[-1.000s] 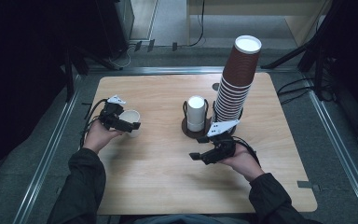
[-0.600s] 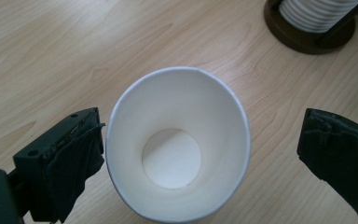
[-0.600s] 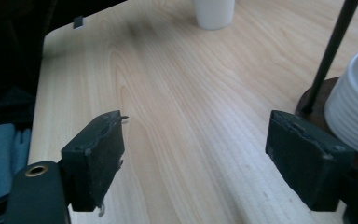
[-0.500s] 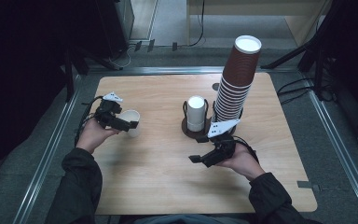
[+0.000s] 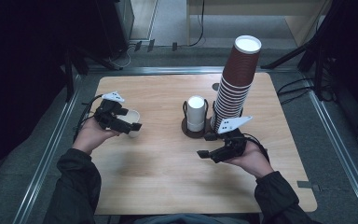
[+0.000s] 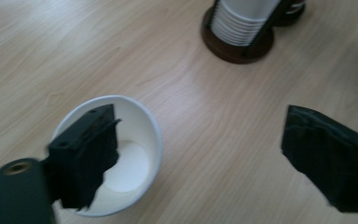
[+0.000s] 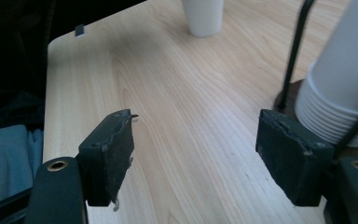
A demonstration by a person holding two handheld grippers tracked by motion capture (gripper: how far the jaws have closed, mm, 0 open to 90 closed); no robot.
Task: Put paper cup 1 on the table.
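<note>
Cup (image 6: pixel 121 158) rim sits between your left gripper (image 6: pixel 205 154) jaws, lower left of frame, just closing, ungripped; right gripper (image 7: pixel 200 158) gapes.

A lone cup (image 5: pixel 131 122) stands on the table (image 5: pixel 158 177) left of the holder (image 5: pixel 195 133) of stacked cups, with a taller stack (image 5: pixel 235 88) just right, perhaps touching it.

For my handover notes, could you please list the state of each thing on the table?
single white paper cup: upright, empty, one jaw of the left tongs inside it, unpinched.
left tongs: open, just been closing.
right tongs: open, empty.
white cup stack: upside down in its holder.
brown cup stack: tall, upright.
</note>
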